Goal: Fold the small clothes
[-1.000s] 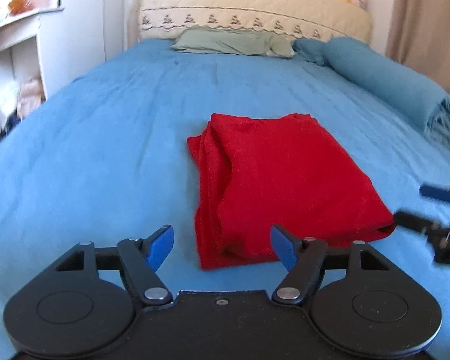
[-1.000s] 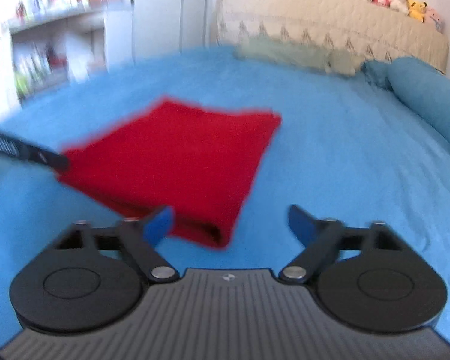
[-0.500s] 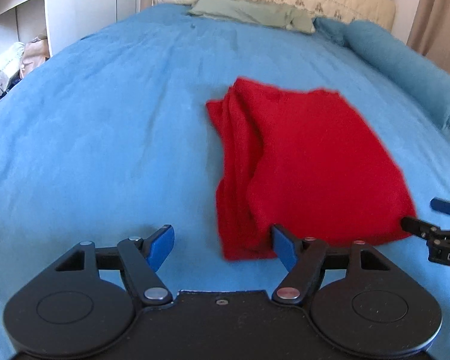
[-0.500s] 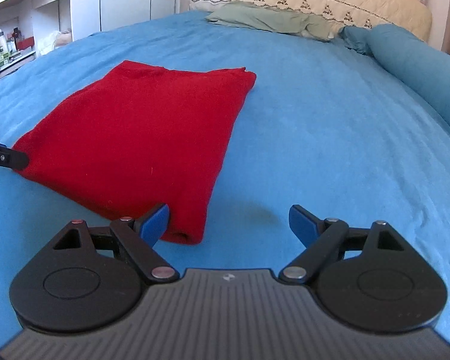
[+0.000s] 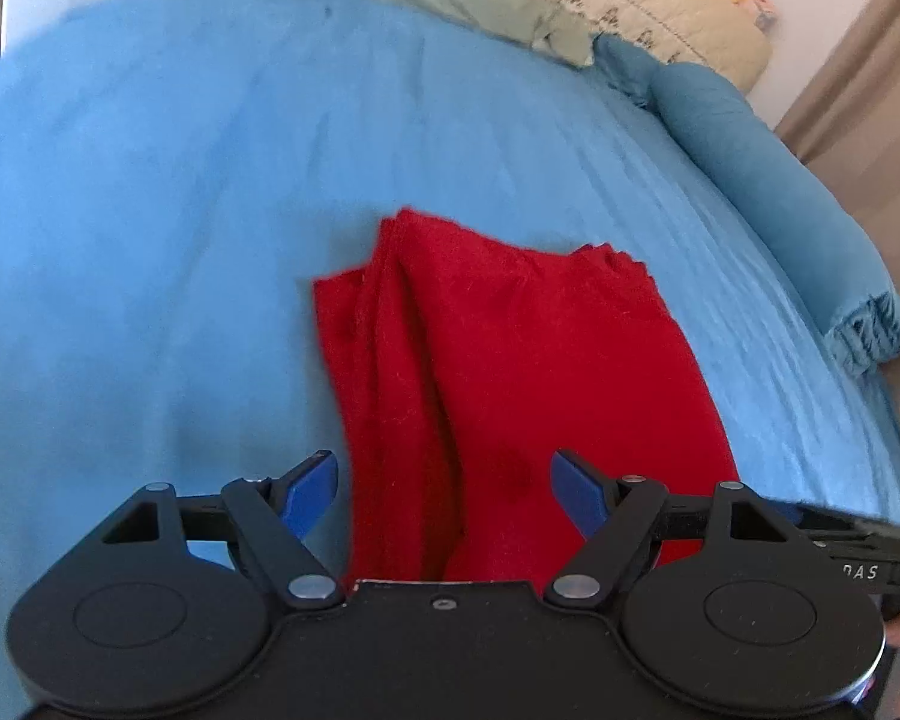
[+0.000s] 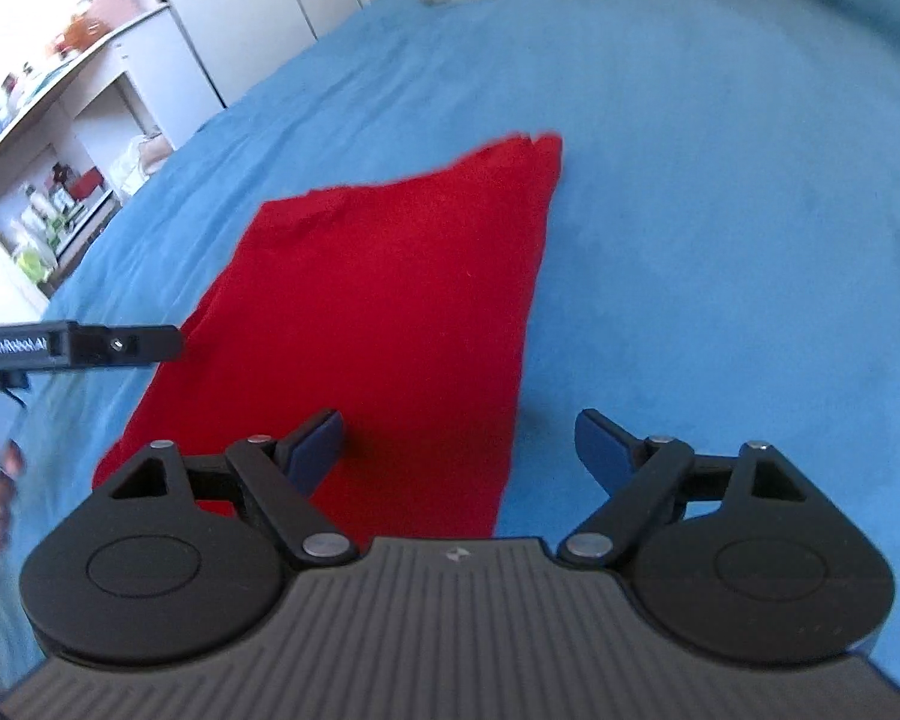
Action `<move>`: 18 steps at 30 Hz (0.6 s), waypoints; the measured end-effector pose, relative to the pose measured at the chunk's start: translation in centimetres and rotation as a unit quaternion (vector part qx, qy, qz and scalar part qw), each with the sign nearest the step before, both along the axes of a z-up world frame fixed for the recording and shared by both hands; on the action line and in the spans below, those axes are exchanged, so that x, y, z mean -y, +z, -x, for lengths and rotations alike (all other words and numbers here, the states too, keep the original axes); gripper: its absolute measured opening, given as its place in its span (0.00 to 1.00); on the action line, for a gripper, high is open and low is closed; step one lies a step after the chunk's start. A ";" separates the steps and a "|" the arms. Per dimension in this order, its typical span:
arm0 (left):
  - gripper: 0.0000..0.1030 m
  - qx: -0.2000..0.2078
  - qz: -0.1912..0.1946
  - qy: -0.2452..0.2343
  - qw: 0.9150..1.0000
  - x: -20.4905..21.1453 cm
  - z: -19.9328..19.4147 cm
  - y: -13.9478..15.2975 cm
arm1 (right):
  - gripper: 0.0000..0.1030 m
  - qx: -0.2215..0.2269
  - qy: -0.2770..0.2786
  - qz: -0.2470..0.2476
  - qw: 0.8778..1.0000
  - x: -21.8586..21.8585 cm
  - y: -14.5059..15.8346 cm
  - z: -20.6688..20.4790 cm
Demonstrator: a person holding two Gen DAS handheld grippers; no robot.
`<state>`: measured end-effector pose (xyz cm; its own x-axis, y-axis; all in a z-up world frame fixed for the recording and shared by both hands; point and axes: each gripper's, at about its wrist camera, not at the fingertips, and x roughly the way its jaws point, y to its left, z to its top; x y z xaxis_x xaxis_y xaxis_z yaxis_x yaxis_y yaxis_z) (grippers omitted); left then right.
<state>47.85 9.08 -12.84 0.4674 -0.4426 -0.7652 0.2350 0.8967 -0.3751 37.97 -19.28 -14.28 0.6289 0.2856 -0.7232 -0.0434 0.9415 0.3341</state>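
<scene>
Left gripper: fingers spread wide, nothing between them; it hung just over the near end of the red garment, its blue fingertips to either side of the folded left edge. Whether a tip touched the cloth could not be told.
Right gripper: also spread wide and holding nothing; its left tip sat over the cloth, its right tip over bare sheet, so the garment's right edge ran between them.
Red garment: lay folded flat on the bed, a long rectangle running away from both cameras, with several stacked lengthwise folds along its left side and a smooth top layer.
Other gripper seen from each side: the right one's black body showed at the lower right of the left wrist view; the left one's finger reached in from the left of the right wrist view, its tip at the garment's left edge.
Bed sheet: blue, lightly creased, under and around the garment.
Bolster: blue, along the bed's right side, well apart from the garment.
Pillow: pale green, at the head of the bed.
Headboard: cream, quilted, with soft toys blurred on top.
Shelves: white, beside the bed on the left, holding small items too blurred to name.
</scene>
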 end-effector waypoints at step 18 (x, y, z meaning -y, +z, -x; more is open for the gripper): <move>0.28 -0.013 0.036 0.007 0.999 0.3 0.7 1.2 | 0.42 -0.008 -0.030 -0.116 0.993 0.7 -1.8 -4.6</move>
<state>47.17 8.79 -11.62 0.4545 -0.4901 -0.7438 0.2109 0.8705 -0.4447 42.58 -19.98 -16.04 0.6396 0.4078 -0.6516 0.0176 0.8397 0.5428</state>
